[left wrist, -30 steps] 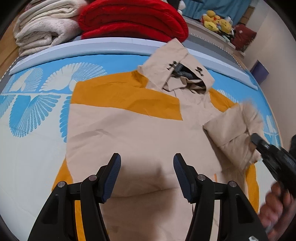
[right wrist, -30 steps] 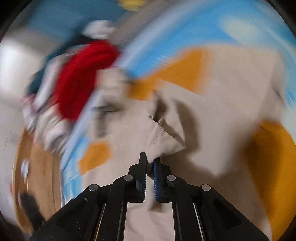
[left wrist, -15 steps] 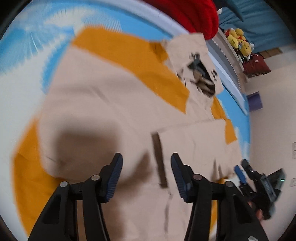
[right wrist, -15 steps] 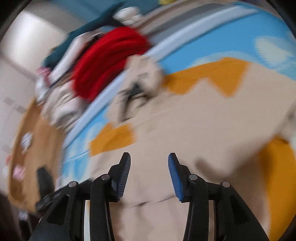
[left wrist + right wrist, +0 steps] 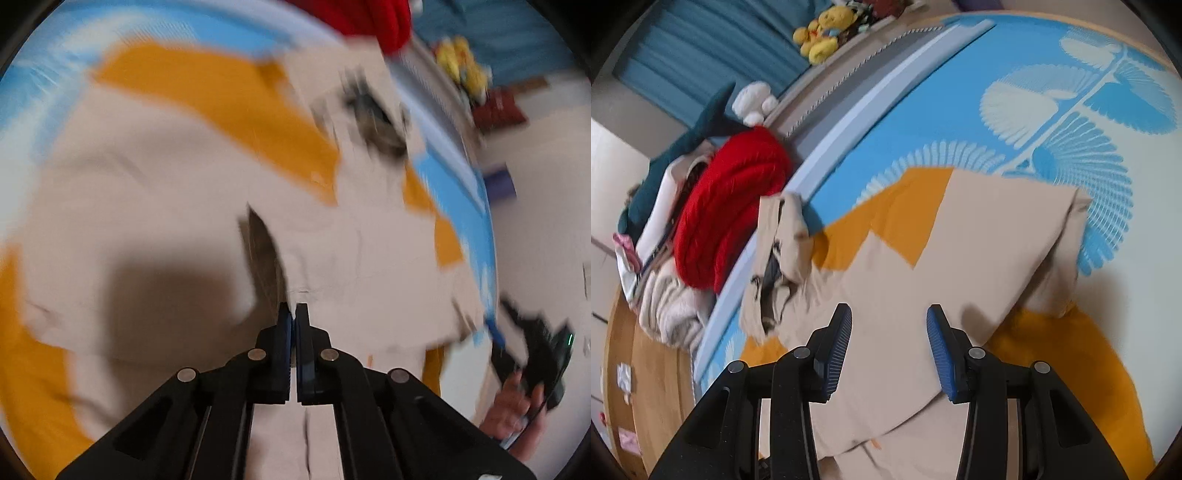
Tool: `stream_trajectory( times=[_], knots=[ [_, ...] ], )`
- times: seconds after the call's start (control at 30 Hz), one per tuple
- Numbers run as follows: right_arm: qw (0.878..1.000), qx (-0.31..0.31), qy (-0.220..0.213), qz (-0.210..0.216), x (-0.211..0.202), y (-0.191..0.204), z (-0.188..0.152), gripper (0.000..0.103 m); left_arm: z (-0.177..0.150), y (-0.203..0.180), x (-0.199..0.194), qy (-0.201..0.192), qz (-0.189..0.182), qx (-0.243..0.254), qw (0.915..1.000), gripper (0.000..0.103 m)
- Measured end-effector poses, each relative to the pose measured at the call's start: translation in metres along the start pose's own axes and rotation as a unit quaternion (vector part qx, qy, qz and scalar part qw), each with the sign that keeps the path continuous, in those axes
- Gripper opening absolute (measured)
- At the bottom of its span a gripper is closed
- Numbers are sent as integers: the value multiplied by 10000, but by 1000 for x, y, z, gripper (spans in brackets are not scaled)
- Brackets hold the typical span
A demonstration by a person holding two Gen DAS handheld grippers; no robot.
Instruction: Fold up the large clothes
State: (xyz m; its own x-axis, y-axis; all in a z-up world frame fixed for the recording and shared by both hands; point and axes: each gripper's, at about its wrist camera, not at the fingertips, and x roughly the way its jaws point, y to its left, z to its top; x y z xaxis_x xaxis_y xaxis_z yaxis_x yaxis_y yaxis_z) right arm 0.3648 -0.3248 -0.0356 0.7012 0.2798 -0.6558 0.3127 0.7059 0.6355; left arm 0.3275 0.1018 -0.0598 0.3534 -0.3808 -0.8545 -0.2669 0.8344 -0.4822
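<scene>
A beige and orange hooded jacket [image 5: 177, 206] lies spread on a blue and white patterned bed; it also shows in the right wrist view [image 5: 923, 258]. One sleeve is folded across the body. My left gripper [image 5: 294, 321] is shut on the cuff edge of that folded sleeve [image 5: 332, 266]. The left wrist view is blurred. My right gripper [image 5: 889, 332] is open and empty, just above the jacket's beige front. It also shows at the right edge of the left wrist view [image 5: 532, 339], off the jacket's side.
Folded red blanket [image 5: 727, 206] and cream blankets [image 5: 665, 306] are stacked beyond the bed's pale blue border [image 5: 849, 122], near the jacket's hood [image 5: 775, 258]. Yellow plush toys [image 5: 820, 33] sit further back. Wooden floor [image 5: 646, 387] lies at the left.
My right gripper let go of the sleeve, opened and drew back. My left gripper moved in to the folded sleeve's edge and closed on it.
</scene>
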Motion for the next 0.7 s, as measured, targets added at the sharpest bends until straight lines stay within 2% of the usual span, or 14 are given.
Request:
stream_trajectory(
  times=[0.03, 0.1, 0.13, 0.17, 0.3, 0.4, 0.53, 0.6, 0.67, 0.7],
  knots=[
    [9999, 78, -86, 13, -4, -3, 3, 44, 7, 8, -19, -348, 434, 3, 9985, 0],
    [9995, 209, -231, 33, -11, -7, 5, 44, 16, 29, -42, -780, 1246, -148, 9890, 0],
    [9993, 263, -265, 34, -12, -8, 5, 44, 20, 48, -51, -841, 1532, -460, 9835, 0],
    [9992, 293, -257, 9, -11, -9, 5, 44, 22, 62, -55, -803, 1575, -688, 9818, 0],
    [9986, 513, 103, -2, 5, -14, 0, 44, 21, 88, -59, -604, 1391, -989, 9835, 0],
    [9944, 705, 584, -523, 26, -26, -10, 44, 22, 96, -58, -466, 1169, -1073, 9862, 1],
    [9819, 1244, 1126, -879, 47, -55, -23, 44, 25, 111, -45, -111, 946, -1280, 9872, 24],
    [9774, 1400, 1225, -1003, 51, -63, -27, 44, 24, 120, -35, 79, 753, -1526, 9854, 24],
    [9754, 1334, 1192, -1288, 49, -64, -27, 44, 23, 121, -34, 109, 747, -1494, 9859, 3],
    [9755, 1305, 1146, -1349, 48, -64, -27, 44, 23, 118, -38, 53, 827, -1382, 9869, 3]
  ],
)
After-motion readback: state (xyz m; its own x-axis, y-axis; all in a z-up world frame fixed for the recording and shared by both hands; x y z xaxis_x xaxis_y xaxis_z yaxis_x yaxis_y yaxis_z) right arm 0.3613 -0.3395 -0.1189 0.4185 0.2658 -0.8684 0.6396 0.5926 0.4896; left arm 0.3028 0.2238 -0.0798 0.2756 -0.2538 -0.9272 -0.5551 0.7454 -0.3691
